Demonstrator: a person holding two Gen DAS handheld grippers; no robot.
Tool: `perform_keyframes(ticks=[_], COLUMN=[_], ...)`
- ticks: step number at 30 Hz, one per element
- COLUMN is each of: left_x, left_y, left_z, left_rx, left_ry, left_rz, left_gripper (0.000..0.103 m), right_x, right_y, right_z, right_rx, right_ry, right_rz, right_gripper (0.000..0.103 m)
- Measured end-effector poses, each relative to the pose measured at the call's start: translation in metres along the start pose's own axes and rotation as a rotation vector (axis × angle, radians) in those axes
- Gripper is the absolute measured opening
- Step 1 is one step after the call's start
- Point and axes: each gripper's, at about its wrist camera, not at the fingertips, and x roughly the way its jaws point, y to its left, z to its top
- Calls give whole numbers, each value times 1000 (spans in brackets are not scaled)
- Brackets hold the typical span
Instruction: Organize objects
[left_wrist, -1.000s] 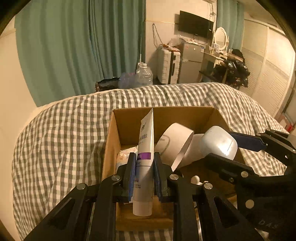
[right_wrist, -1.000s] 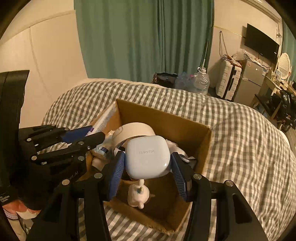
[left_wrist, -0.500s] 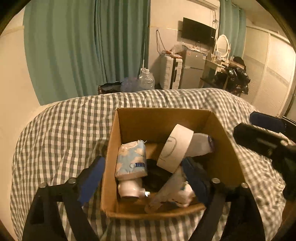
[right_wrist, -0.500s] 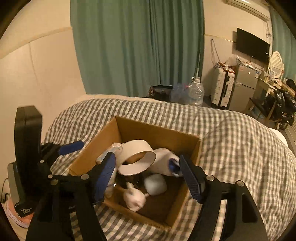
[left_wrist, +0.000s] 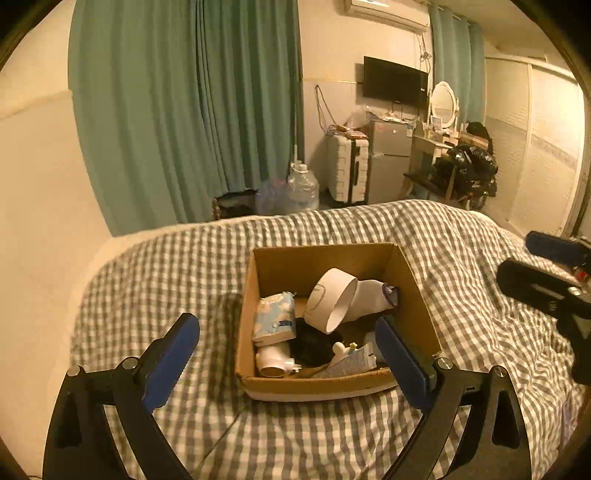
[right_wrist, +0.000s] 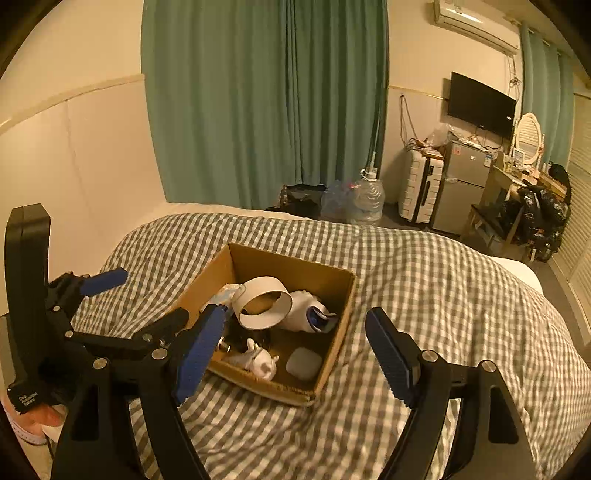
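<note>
We can read no brand or label now; the print on the tissue pack and on the toothpaste tube is too small and blurred.

A second ago the left gripper was clamped on that tube, held upright over the cardboard box, and the right gripper was closed on a rounded white case with lettering on its lid. Now both things lie in the box and both grippers sit higher and farther back, so the box looks smaller, at lower centre of each view.

The left gripper's jaws are opening, blue pads wide apart, nothing between them. The right gripper's jaws are opening too, and hold nothing.

The tube lies flat along the box's near wall in the left wrist view, its long axis running lower left to upper right. The white case rests flat in the near right corner in the right wrist view. A paper tape ring leans on its side mid-box, its opening facing lower left in the left wrist view.

The box stands on a checked bedspread.
</note>
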Motion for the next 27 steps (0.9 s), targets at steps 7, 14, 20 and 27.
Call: perform_keyframes(ticks=[7, 14, 20, 27], left_x=[-38, -73, -88, -79], left_y=[-8, -10, -5, 1], left_z=[7, 9, -8, -40], left_rx=[-1, -41, -109, -160], left_ry=[-36, -80, -131, -142], left_rz=[-1, -30, -20, 10], left_gripper=[100, 102, 102, 103], right_x=[-49, -89, -105, -84], right_y=[-3, -2, -2, -5], right_z=[-1, -3, -23, -60], right_rx=[4, 18, 66, 124], right_ry=[-63, -158, -230, -202], right_rz=[-21, -59, -15, -33], right_gripper=[80, 93, 98, 98])
